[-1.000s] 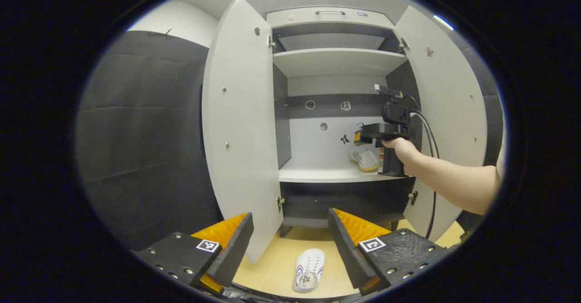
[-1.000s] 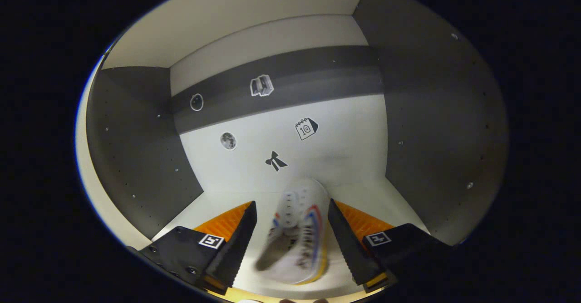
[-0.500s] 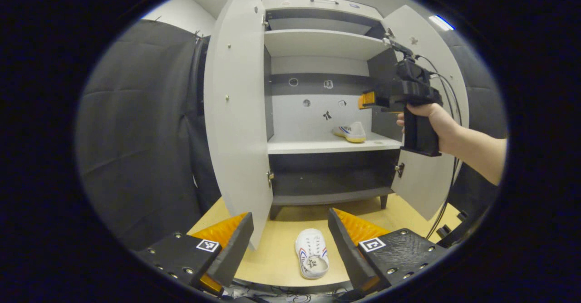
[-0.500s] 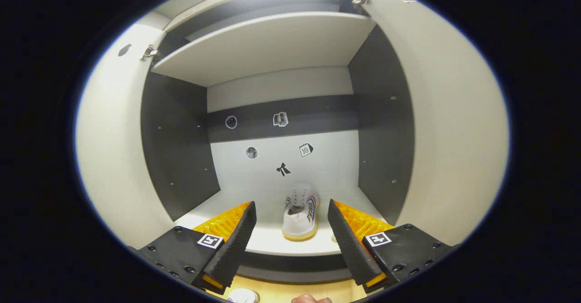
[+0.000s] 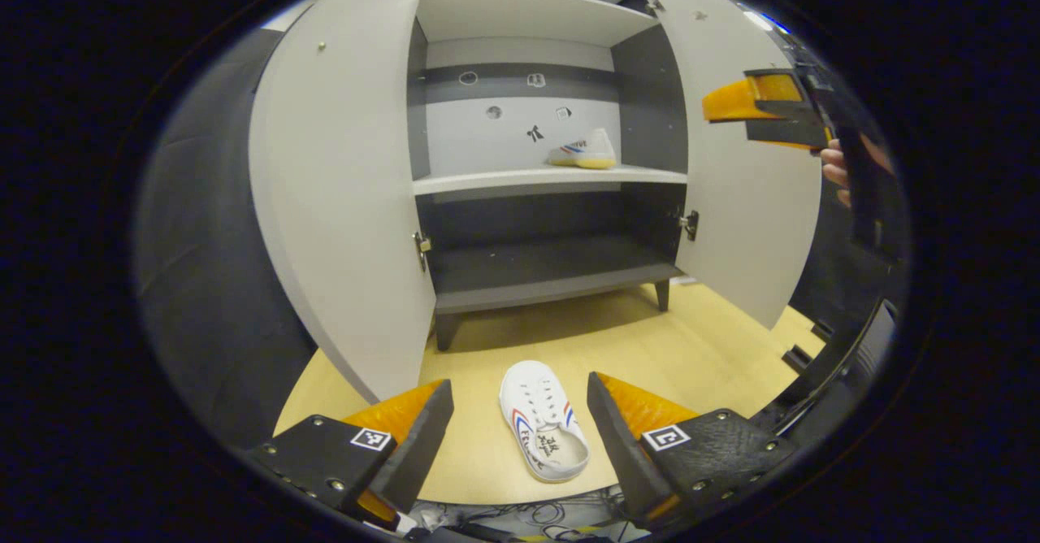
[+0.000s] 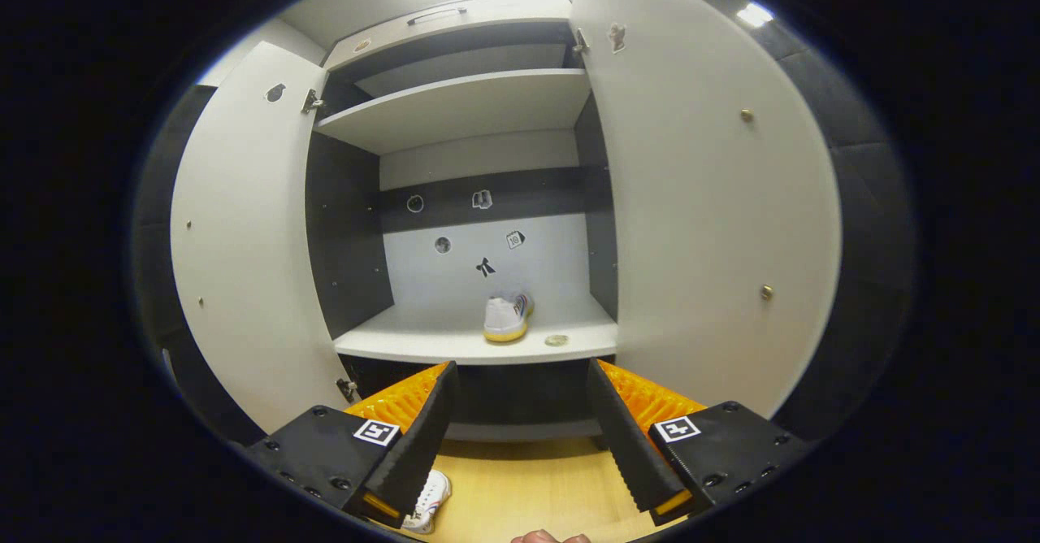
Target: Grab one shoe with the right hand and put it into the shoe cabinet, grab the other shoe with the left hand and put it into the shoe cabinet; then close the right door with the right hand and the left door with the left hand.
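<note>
So we've got one shoe (image 6: 507,318) parked on the cabinet's middle shelf (image 6: 455,346). The other shoe (image 5: 543,432) sits on the near floor between our spread left gripper (image 5: 520,437) fingers. Right gripper (image 6: 520,437) is spread, empty. Both doors open.

My left claw (image 5: 520,437) shows two wedge-shaped fingers with ribbed inner faces, each bolted to a dark block that carries round screw heads and a small square black-and-white marker. My right claw (image 6: 520,429) is built the same: saw-toothed finger edges, matching square markers, screws along the blocks. In the left gripper view the right claw (image 5: 723,108) appears side-on with a dark pistol-like handle, gripped by a hand (image 5: 837,173); a cable possibly trails below it.
</note>
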`<state>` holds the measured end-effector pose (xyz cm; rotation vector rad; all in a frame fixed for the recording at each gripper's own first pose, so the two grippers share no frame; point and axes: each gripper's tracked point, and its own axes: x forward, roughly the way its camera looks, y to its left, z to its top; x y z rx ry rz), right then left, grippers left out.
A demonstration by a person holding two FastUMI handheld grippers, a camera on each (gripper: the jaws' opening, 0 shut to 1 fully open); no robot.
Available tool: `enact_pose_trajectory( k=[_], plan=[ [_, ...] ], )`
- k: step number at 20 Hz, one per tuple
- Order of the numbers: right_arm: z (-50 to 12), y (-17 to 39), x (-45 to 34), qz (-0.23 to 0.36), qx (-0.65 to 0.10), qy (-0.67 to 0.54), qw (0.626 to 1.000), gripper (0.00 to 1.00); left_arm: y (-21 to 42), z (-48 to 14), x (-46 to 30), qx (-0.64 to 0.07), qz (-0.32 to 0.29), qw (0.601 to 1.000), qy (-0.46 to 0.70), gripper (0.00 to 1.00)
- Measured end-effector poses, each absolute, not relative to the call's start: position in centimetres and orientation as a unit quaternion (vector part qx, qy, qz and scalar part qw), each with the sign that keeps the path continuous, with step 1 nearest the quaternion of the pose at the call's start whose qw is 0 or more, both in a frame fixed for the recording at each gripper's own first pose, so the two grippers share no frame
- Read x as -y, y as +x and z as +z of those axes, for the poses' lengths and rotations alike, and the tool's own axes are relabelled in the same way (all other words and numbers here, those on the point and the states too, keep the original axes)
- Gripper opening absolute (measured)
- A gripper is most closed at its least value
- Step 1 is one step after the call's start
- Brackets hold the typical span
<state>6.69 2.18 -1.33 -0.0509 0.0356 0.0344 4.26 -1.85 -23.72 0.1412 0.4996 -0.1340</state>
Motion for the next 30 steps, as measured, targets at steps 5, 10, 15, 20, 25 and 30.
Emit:
enact_pose_trajectory(
  k=[5,10,15,20,25,30],
  plan=[
    [-5.0,1.0,3.4,-0.056,-0.051,-0.037,0.996,0.98,6.1,-31.2,1.9,-0.294,-0.083,0.949,0.075,0.95],
    [-7.3,-4.0,8.6,-0.136,-0.071,-0.026,0.988,0.98,7.4,-36.7,1.3,-0.329,-0.096,0.936,0.082,0.95],
    [-8.6,-7.6,12.0,-0.19,-0.091,-0.023,0.977,0.98,7.9,-41.0,0.7,-0.366,-0.098,0.922,0.084,0.95],
    [-9.1,-9.5,15.7,-0.242,-0.105,-0.01,0.964,0.98,7.6,-42.8,0.5,-0.395,-0.115,0.91,0.041,0.96],
    [-9.1,-9.8,17.9,-0.27,-0.11,-0.003,0.956,0.98,7.0,-43.3,2.1,-0.415,-0.132,0.9,0.001,0.57],
    [-9.5,-8.6,18.9,-0.268,-0.116,-0.007,0.956,0.98,6.9,-43.2,1.8,-0.436,-0.125,0.891,0.002,0.4]
  ],
)
